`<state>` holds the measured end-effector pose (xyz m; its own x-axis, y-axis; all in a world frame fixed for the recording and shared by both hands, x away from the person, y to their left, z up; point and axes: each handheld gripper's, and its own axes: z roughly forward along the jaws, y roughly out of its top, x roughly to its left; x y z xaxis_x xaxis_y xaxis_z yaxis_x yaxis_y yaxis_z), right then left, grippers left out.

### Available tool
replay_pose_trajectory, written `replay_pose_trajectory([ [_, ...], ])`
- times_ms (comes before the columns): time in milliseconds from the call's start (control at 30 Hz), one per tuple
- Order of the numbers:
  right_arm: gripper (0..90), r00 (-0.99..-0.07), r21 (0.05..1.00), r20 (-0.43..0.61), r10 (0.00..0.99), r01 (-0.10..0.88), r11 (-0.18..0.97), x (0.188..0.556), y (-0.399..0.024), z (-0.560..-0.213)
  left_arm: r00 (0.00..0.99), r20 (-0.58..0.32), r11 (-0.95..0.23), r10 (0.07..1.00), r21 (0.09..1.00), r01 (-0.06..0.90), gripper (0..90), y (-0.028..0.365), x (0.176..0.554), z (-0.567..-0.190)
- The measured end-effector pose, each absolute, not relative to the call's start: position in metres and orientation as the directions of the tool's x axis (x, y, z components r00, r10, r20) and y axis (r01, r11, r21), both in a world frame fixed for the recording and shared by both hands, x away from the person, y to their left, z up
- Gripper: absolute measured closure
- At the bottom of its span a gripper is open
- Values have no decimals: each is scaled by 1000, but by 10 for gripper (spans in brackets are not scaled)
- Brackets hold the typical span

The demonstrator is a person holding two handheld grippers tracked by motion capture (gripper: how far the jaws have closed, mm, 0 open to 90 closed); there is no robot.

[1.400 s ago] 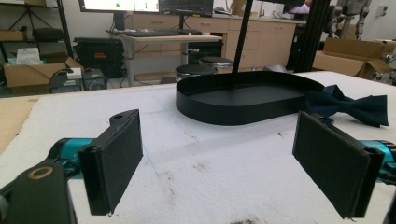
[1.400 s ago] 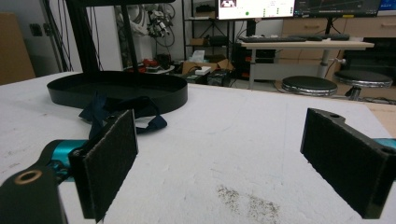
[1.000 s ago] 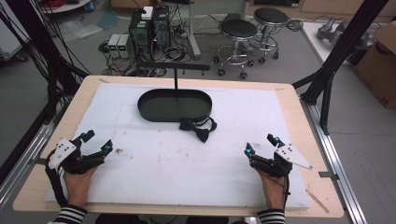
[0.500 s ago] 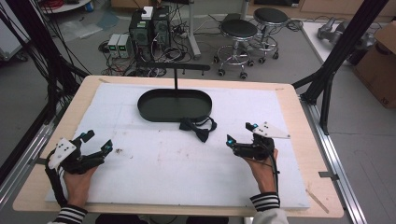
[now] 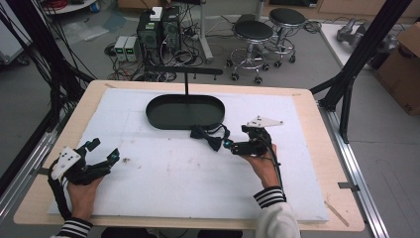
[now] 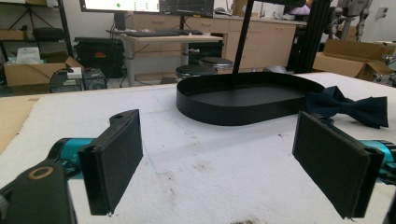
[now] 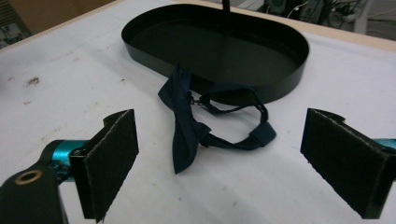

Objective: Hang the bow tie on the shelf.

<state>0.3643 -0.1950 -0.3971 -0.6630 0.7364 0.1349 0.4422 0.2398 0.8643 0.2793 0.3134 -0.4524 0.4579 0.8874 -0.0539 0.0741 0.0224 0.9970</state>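
Observation:
A dark navy bow tie (image 5: 207, 138) with its strap looped lies flat on the white foam mat, just in front of a black oval tray (image 5: 184, 127). My right gripper (image 5: 236, 137) is open and sits just right of the bow tie, pointing at it. In the right gripper view the bow tie (image 7: 184, 126) lies ahead between the spread jaws of my right gripper (image 7: 224, 158), and the tray (image 7: 261, 86) is behind it. My left gripper (image 5: 104, 149) rests open at the front left with nothing in it. The left gripper view shows the left gripper (image 6: 224, 158), the tray (image 6: 233, 112) and the bow tie (image 6: 355, 107).
A thin black post with a crossbar (image 5: 185, 72) rises from the tray's far side. The white mat (image 5: 173, 178) covers most of the wooden table. Stools, computers and cables stand on the floor beyond the far edge.
My right gripper has moved forward and left from the front right corner to just beside the bow tie. The left gripper has stayed in place.

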Motion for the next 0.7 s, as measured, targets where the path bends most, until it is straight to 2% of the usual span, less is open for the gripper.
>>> replay_pose_trajectory([
  [167,102,-684,847,199,702,480,228,375,-183,-398,457,-54,22,888,997,74,163,314,279,-452],
  [433,102,-721,786,183,668,515,341,393,-169,-401,457,-55,23,888,997,75,163,314,279,-452],
  [533,151,-728,760,177,662,529,379,396,-164,-406,456,-57,26,888,997,74,163,314,279,-452],
  [700,158,-729,713,159,666,551,433,401,-159,-416,456,-59,27,888,997,76,163,314,280,-452],
])
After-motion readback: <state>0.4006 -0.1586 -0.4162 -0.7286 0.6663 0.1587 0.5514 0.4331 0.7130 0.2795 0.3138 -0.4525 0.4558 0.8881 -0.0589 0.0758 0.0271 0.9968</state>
